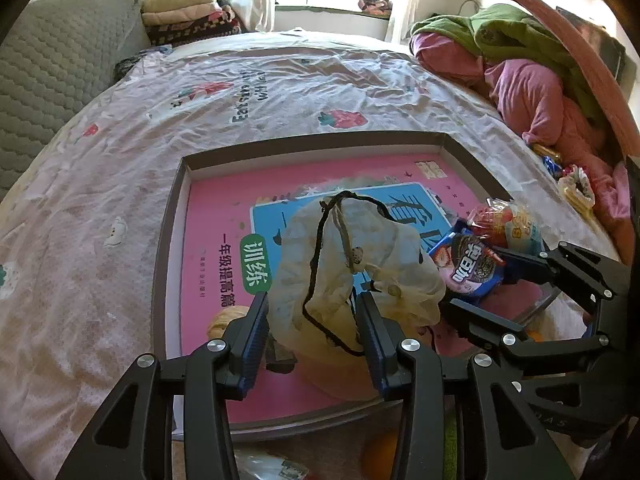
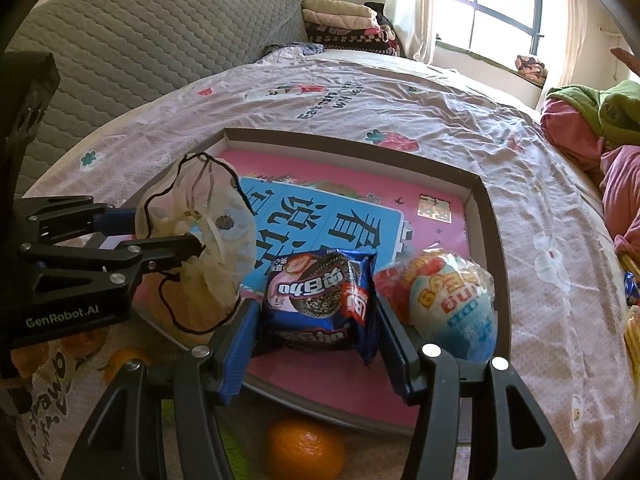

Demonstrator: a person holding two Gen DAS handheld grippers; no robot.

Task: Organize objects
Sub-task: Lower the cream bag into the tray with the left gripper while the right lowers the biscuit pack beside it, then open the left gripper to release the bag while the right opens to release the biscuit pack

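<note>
A shallow grey-rimmed tray (image 1: 168,240) (image 2: 494,240) lies on the bed with a pink book (image 1: 216,220) flat inside it. A cream mesh bag (image 1: 360,248) (image 2: 224,248) with a black drawstring stands on the book. My left gripper (image 1: 312,304) (image 2: 168,228) sits around the bag's lower part with its jaws eased apart, loose on the mesh. My right gripper (image 2: 316,306) (image 1: 472,280) is shut on a blue cookie packet (image 2: 316,300) (image 1: 472,264), held upright over the tray's near right corner. A wrapped egg-shaped sweet (image 2: 448,304) (image 1: 504,224) lies right beside the packet.
Tangerines (image 2: 306,448) (image 2: 124,360) lie on the sheet in front of the tray. Pink and green bedding (image 1: 520,92) is heaped at the right, with small snacks (image 1: 576,188) beside it. A grey quilted headboard (image 2: 140,40) rises at the left. The strawberry-print sheet (image 1: 280,88) stretches beyond the tray.
</note>
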